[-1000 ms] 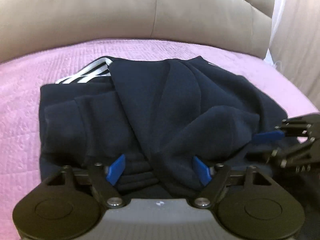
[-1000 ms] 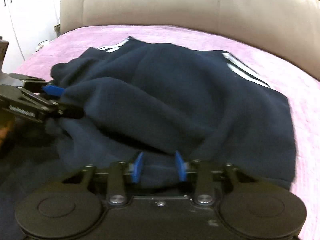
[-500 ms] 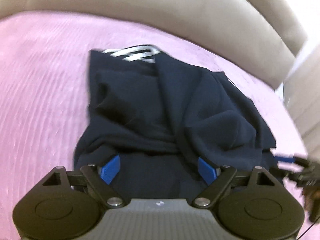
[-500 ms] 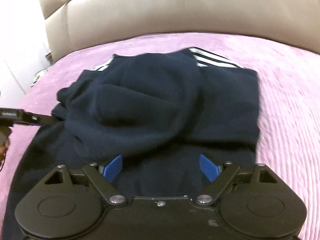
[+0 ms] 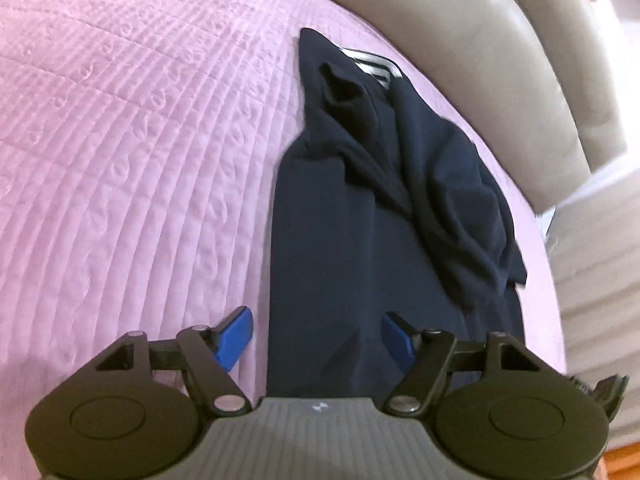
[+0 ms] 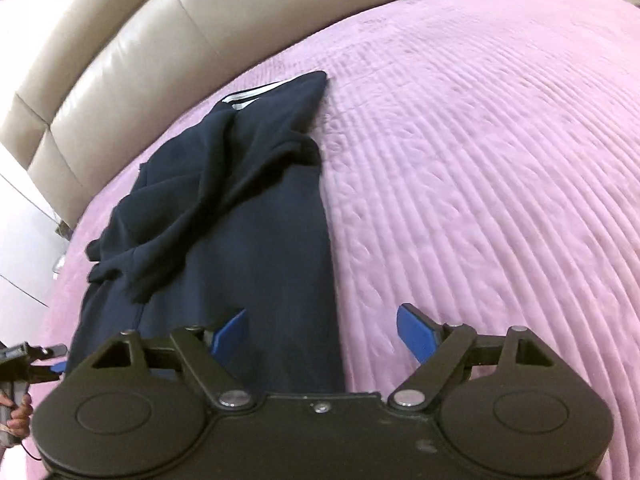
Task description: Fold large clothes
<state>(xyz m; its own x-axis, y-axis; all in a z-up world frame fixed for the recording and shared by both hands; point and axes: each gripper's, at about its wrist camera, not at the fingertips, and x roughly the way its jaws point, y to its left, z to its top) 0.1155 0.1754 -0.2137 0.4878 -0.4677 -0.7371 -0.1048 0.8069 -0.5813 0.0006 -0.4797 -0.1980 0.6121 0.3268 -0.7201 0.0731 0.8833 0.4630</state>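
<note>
Pink quilted bedding (image 5: 120, 140) runs up to a beige padded headboard (image 6: 120, 40); on it lies the navy garment (image 5: 340, 260), a long flat panel toward the person with loose folds heaped at the far end, white stripes (image 5: 372, 64) peeking out. Each tool straddles one long side edge — probably to seize both for the next fold; the left gripper (image 5: 316, 336) is narrowing its spread fingers over cloth without pinching it; the right gripper (image 6: 320, 332) stands wide apart, nothing held. Bare quilt stretches broadly off the garment's right side; the opposite side runs out sooner.
</note>
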